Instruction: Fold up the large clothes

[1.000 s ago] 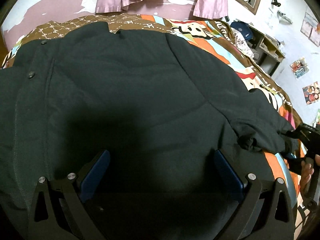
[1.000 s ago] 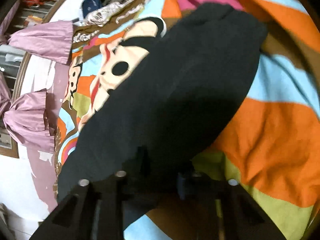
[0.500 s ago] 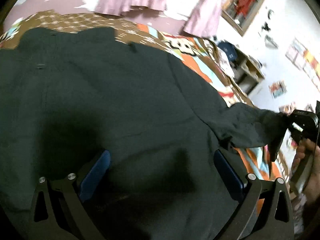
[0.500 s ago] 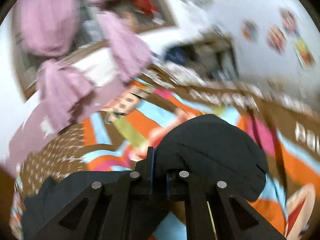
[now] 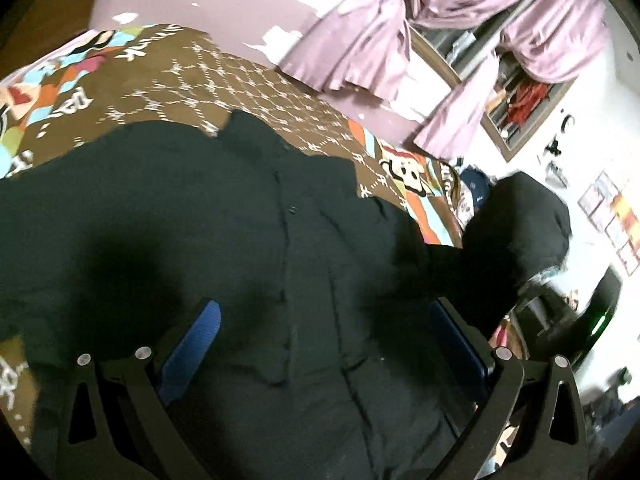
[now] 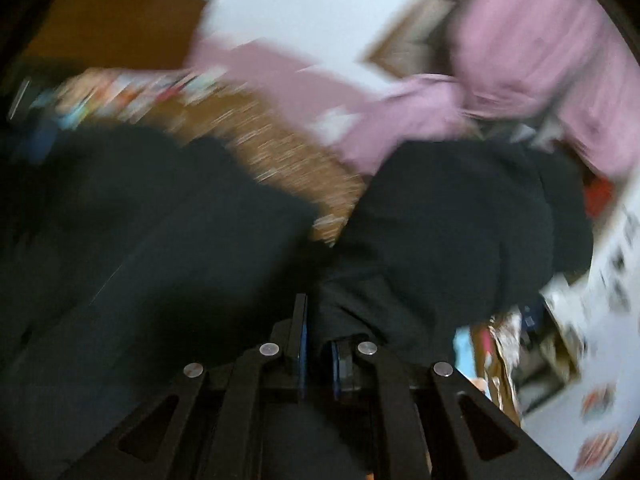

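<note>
With the sleeve [image 6: 460, 232] pinched in the right gripper [image 6: 318, 354] and the left gripper [image 5: 320, 344] spread empty, the sleeve should be laid flat across the jacket [image 5: 180, 240] body, unbunched.

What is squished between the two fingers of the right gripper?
Dark fabric of the big black jacket: the right gripper is shut on its lifted sleeve, seen in the right wrist view.

Bedspread [image 5: 256, 92] is loud: brown patch with white marks, plus cartoon faces in orange and blue. Pink curtains [image 5: 372, 44] hang knotted by the window [image 5: 516, 116]. Photos [image 5: 616, 220] stuck on the white wall at right.
</note>
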`<state>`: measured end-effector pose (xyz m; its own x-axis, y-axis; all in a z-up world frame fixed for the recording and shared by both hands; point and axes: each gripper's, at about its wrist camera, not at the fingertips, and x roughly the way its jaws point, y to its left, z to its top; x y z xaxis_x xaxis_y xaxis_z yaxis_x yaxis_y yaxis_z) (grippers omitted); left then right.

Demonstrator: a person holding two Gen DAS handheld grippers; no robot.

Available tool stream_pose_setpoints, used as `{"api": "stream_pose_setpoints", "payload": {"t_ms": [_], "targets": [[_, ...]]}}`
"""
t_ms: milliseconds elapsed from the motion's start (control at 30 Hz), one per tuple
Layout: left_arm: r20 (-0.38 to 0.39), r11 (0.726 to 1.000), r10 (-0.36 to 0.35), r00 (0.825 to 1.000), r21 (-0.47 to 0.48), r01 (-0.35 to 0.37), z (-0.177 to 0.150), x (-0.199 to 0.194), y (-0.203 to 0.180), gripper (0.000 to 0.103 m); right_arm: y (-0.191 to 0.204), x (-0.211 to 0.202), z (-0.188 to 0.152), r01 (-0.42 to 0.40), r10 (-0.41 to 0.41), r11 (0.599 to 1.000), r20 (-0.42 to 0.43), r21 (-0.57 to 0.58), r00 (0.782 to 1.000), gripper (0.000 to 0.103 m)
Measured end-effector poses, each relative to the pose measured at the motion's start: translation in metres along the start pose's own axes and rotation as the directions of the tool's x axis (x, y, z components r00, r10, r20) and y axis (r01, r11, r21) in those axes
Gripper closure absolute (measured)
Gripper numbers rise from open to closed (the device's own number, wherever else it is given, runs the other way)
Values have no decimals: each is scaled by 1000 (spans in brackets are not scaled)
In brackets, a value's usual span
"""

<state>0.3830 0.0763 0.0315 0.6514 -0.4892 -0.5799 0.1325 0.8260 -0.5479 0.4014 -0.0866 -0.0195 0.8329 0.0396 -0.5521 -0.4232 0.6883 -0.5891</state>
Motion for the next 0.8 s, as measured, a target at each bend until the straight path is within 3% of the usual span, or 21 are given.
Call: {"api": "stream_pose_setpoints", "payload": {"t_ms": [133,233,333,400,600,700,800], "targets": [[-7,1000,5,1000,-6,-5,-4,-23,14,2,45,13,-17,-96,87,990,-86,-106,993,91],[-37,1000,-3,999,-20,2,-15,-26,20,2,52,19,-33,-147,135,985,-124,-89,983,67],[-68,1000,3,998,-22,-5,-23,-14,25,2,35,15,-46,-157,158,987,-89,13,983,47],[-103,1000,9,995,-12,-11,-26,-4,24,2,20,11,-53,-171,177,981,-62,93,982,28],[-209,992,125,970,27,-122,-31,33,30,2,-7,12,-63,-217,224,941,3,259,975,24],[-239,979,197,951,103,-177,-34,51,28,2,-5,5,-73,-189,194,930,16,316,981,10],[-231,965,241,943,163,-206,-39,59,25,2,-13,0,-83,-203,202,900,42,385,978,10]]}}
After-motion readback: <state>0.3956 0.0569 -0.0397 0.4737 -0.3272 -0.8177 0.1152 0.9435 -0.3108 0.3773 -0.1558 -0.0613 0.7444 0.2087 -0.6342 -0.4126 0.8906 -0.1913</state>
